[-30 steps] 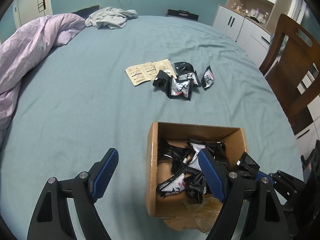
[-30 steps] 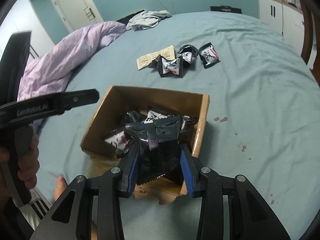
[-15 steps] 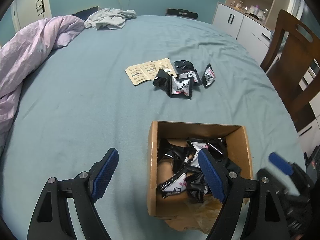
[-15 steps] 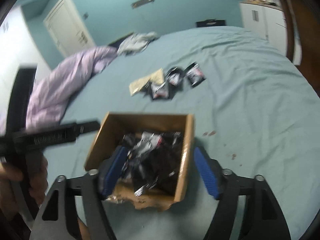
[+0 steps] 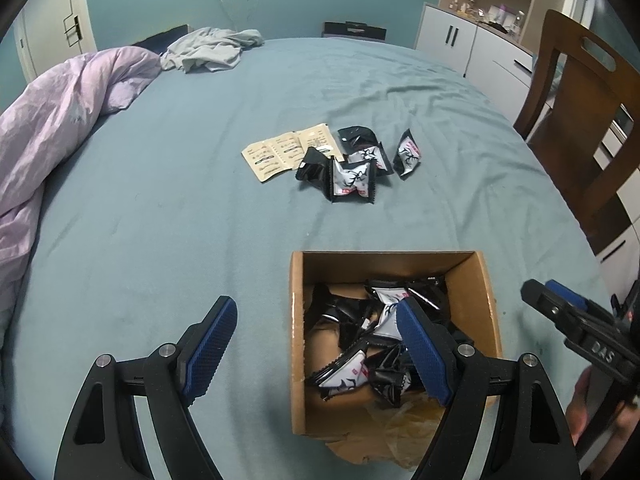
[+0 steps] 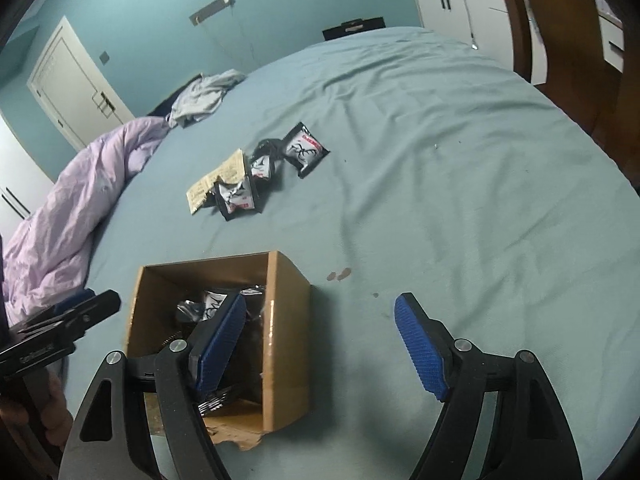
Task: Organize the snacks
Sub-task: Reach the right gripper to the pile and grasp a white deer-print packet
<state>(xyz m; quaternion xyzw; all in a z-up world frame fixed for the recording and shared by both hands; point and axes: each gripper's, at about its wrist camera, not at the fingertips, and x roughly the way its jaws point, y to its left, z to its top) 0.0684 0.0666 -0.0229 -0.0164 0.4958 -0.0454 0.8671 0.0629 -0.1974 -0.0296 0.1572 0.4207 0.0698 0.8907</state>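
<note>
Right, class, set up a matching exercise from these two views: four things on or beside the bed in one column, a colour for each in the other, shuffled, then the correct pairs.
Things:
1. box
2. quilt
3. sheet
4. chair

Colours:
A. lilac
B. dark brown wood
C. teal
D. tan cardboard

Pairs: 1-D, 2-A, 3-C, 4-B
</note>
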